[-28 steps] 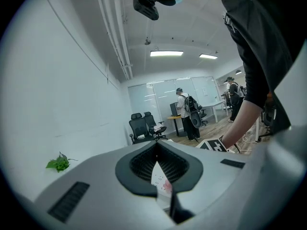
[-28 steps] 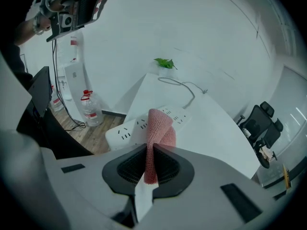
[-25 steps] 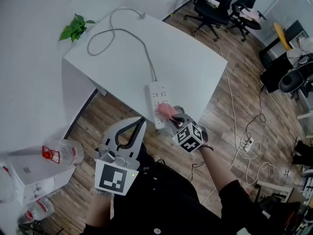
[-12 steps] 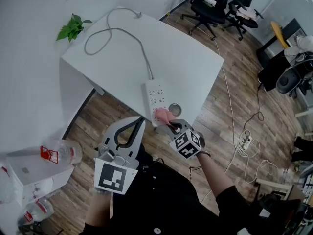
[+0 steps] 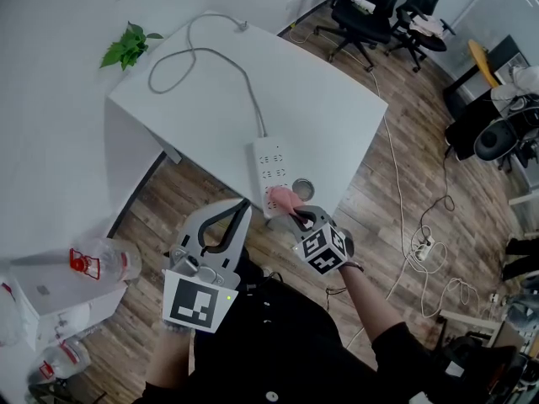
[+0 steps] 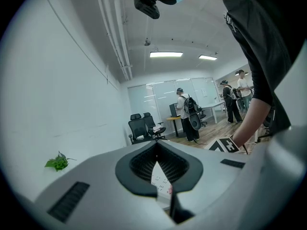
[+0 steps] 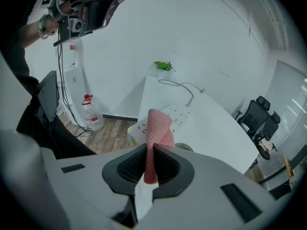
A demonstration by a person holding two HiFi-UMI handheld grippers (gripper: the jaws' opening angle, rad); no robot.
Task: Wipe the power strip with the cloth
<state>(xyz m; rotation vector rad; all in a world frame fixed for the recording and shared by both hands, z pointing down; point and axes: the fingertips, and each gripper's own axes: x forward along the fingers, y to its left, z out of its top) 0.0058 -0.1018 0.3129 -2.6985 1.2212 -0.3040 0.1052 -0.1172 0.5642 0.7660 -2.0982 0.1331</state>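
Power strip [image 5: 271, 165] lies on the white table [image 5: 320, 99], right of centre, its near end at the table's near edge. White, several socket rows, long axis running near to far.

Far left on the wood floor [image 5: 185, 194]: clear water bottles [image 5: 108, 262] with red caps, beside a white box. Green plant [image 5: 129, 45] sits at the table's far-left corner. Grey cable [image 5: 226, 60] loops from that far side and runs down into the far end of the power strip.

Left gripper [image 5: 242, 209] hangs off the table, near-left of the strip, above the floor. Its jaws meet at the tips with nothing between them [image 6: 156, 146]. The strip [image 6: 160, 181] shows through the gap lower down between them.

Pink cloth [image 5: 281, 197] is over the near end of the strip; cannot tell whether it touches. Right gripper [image 5: 296, 212] is clamped narrow on the cloth, and the fold [image 7: 157, 128] stands up out of the jaws [image 7: 152, 152]. Its marker cube [image 5: 322, 249] is nearer the person.

Small round metal lid [image 5: 301, 186] sits just right of the strip, near the cloth. Black office chairs [image 5: 375, 7] stand far right, well apart from the table.
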